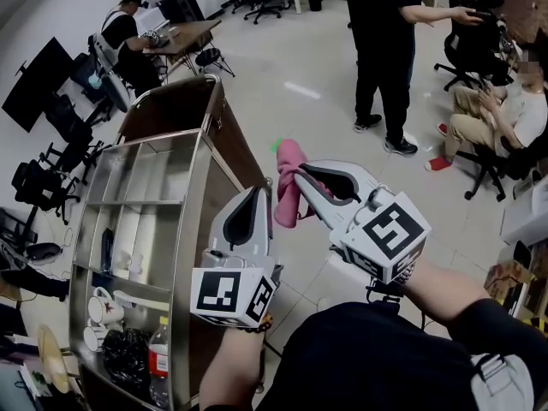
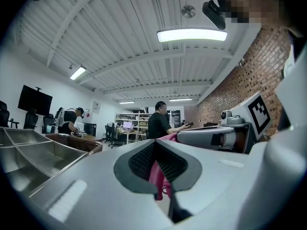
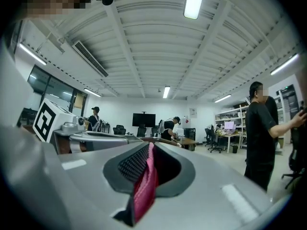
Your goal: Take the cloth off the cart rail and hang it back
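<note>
Office floor shows below as my left fingers (image 1: 244, 221) and right fingers (image 1: 338, 178) each pinch the pink fabric cloth (image 1: 288, 182) strung between them, off the steel cart (image 1: 208, 110) beside my left fingers, kept spread for rehanging.

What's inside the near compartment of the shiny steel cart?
White mugs, a crumpled black plastic bag and a clear red-labelled bottle. Anything under the bag is covered.
</note>
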Tool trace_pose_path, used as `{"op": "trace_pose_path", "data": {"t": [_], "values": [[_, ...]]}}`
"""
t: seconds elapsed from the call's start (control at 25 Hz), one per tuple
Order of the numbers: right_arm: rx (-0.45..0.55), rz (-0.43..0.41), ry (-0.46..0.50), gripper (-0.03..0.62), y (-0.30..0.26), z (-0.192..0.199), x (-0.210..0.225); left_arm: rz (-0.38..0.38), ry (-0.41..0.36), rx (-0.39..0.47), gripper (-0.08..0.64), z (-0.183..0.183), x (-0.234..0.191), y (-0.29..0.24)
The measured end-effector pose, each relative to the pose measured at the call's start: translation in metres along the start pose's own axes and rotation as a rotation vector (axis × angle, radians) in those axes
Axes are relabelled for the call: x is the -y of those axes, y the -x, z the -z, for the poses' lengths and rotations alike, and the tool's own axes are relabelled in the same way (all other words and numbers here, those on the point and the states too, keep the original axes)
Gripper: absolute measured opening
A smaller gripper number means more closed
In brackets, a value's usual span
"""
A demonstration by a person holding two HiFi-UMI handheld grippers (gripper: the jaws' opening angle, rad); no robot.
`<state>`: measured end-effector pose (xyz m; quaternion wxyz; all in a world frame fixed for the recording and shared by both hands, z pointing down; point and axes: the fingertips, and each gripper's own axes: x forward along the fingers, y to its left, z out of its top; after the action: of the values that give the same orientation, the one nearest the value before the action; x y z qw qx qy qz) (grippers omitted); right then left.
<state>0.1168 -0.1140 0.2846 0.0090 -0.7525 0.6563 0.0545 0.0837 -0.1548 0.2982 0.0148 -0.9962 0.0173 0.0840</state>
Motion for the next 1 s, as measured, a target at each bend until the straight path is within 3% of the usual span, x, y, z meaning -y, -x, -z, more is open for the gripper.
{"op": "trace_pose_path", "data": {"t": [0.32,0.56,1.0], "values": [[0.016,-0.005,0.003,0.029,-0.030,-0.010,0.028,-0.019,0.006,-0.002,0.000,0.002,-0.023,-0.029],[0.027,-0.027,0.001,0.029,-0.048,0.004,0.051,-0.047,-0.001,-0.002,0.000,0.020,-0.039,-0.051],[0.021,-0.142,-0.013,0.029,-0.060,0.004,0.149,-0.142,-0.037,-0.014,0.000,0.023,-0.027,-0.150]]}}
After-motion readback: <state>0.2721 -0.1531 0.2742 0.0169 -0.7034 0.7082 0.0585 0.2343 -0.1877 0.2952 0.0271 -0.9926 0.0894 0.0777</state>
